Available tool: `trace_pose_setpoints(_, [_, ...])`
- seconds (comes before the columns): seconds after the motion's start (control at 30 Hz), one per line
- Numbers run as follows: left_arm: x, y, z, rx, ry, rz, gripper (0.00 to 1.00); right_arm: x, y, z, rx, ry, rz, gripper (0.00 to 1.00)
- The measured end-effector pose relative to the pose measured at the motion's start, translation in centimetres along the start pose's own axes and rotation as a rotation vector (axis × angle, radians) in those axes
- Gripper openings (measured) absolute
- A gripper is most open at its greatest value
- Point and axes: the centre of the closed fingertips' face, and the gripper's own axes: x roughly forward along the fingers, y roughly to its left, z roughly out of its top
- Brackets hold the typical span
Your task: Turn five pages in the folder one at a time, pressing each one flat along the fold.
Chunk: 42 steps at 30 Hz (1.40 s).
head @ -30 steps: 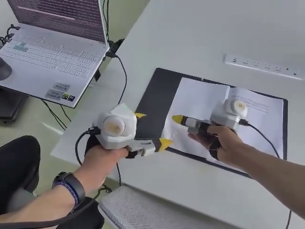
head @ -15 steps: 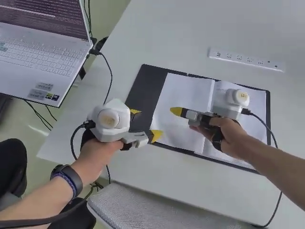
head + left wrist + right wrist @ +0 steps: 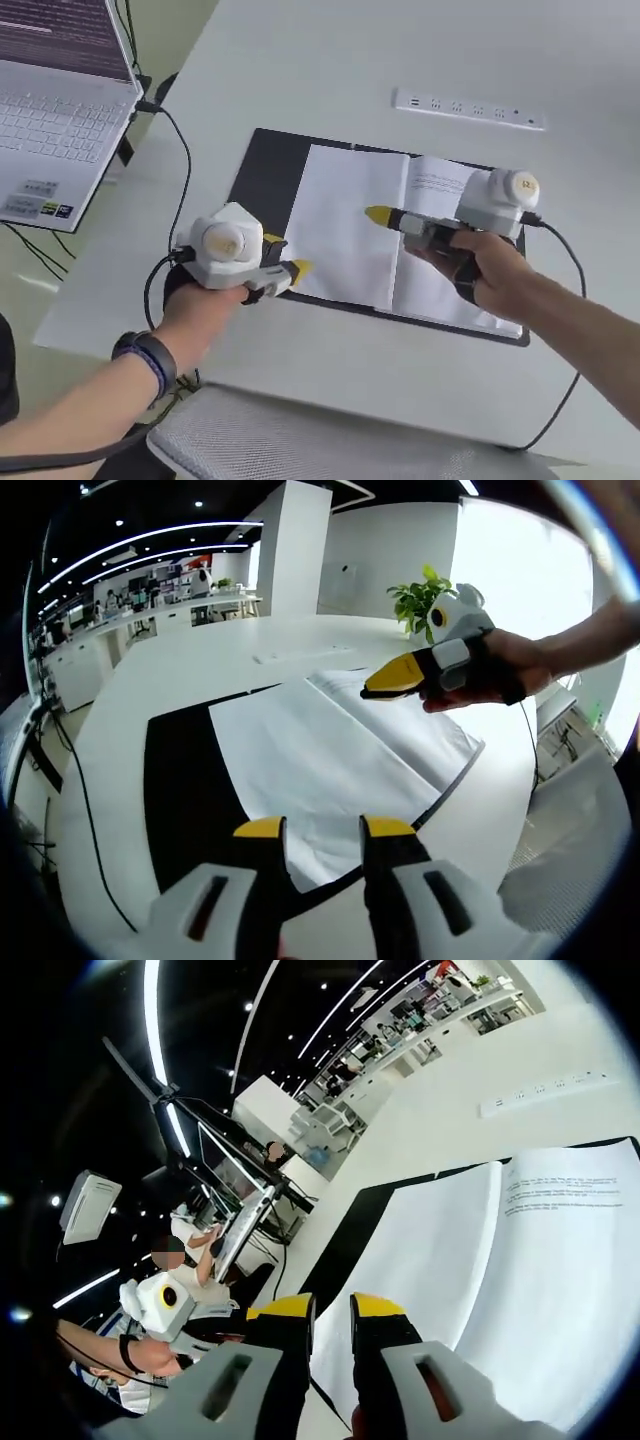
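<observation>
From the head view, the folder (image 3: 262, 175) lay open on the white table (image 3: 330, 60), close to the table's front edge. Its black cover was bare on the left and white pages were spread to the right. The left gripper (image 3: 287, 255) hung over the folder's near left corner with its yellow tips apart and nothing between them. The right gripper (image 3: 378, 215) was held above the pages near the fold, pointing left, its tips drawn together. A laptop (image 3: 50, 110) sat off the table's left edge, and a power strip (image 3: 470, 108) lay beyond the folder toward the far edge.

In the left gripper view, the claw (image 3: 324, 828) stood released and empty, over the near edge of the folder (image 3: 180, 780). The right gripper (image 3: 385, 680) hovered above the pages, clenched on nothing. A potted plant (image 3: 420, 595) stood behind it.

In the right gripper view, the claw (image 3: 330, 1307) showed only a narrow slit between its jaws and held nothing. It sat low over the left-hand page of the folder (image 3: 560, 1260). I could not tell whether it touched the paper. The power strip (image 3: 545, 1090) lay past the folder's top edge.
</observation>
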Motion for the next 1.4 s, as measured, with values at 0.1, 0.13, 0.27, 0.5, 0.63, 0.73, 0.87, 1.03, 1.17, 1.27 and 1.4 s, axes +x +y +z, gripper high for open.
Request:
trace_pose_setpoints(0.1, [0.9,0.2,-0.9,-0.005,0.024,0.002,0.22,-0.6,-0.6,-0.1,0.008,-0.008,-0.010,0.12])
trace_pose_setpoints(0.13, [1.1,0.0,-1.2,-0.007,0.033,0.000,0.21,-0.8,-0.8,-0.2,0.013,-0.010,-0.013,0.12])
trace_pose_setpoints(0.27, [1.3,0.0,-2.1,-0.006,0.064,0.011,0.17,-1.2,-1.5,-0.4,0.026,-0.015,-0.022,0.11])
trace_pose_setpoints(0.5, [1.3,0.4,-3.9,-0.001,0.111,0.043,0.12,-1.2,-2.5,-0.8,0.043,-0.011,-0.027,0.11])
trace_pose_setpoints(0.63, [1.1,0.8,-4.4,0.060,0.122,0.067,0.07,-1.0,-2.8,-1.1,0.050,-0.005,-0.025,0.11])
trace_pose_setpoints(0.73, [1.2,0.9,-4.3,0.060,0.118,0.066,0.06,-0.8,-3.0,-1.2,0.048,0.002,-0.023,0.11])
trace_pose_setpoints(0.87, [1.2,0.7,-4.3,0.092,0.126,0.063,0.08,-0.5,-3.4,-1.0,0.043,0.012,-0.022,0.10])
trace_pose_setpoints(1.03, [1.2,0.8,-4.3,0.082,0.123,0.062,0.08,-0.1,-4.3,-0.3,0.028,0.029,-0.025,0.09])
trace_pose_setpoints(1.17, [1.4,0.9,-4.4,0.077,0.124,0.053,0.09,0.3,-4.9,0.4,0.008,0.039,-0.027,0.08])
trace_pose_setpoints(1.27, [1.6,1.2,-4.6,0.066,0.121,0.049,0.09,0.6,-5.4,0.7,0.003,0.038,-0.028,0.06])
trace_pose_setpoints(1.4, [1.6,1.3,-4.6,0.060,0.122,0.051,0.08,1.2,-6.7,1.3,0.015,0.029,-0.040,0.05])
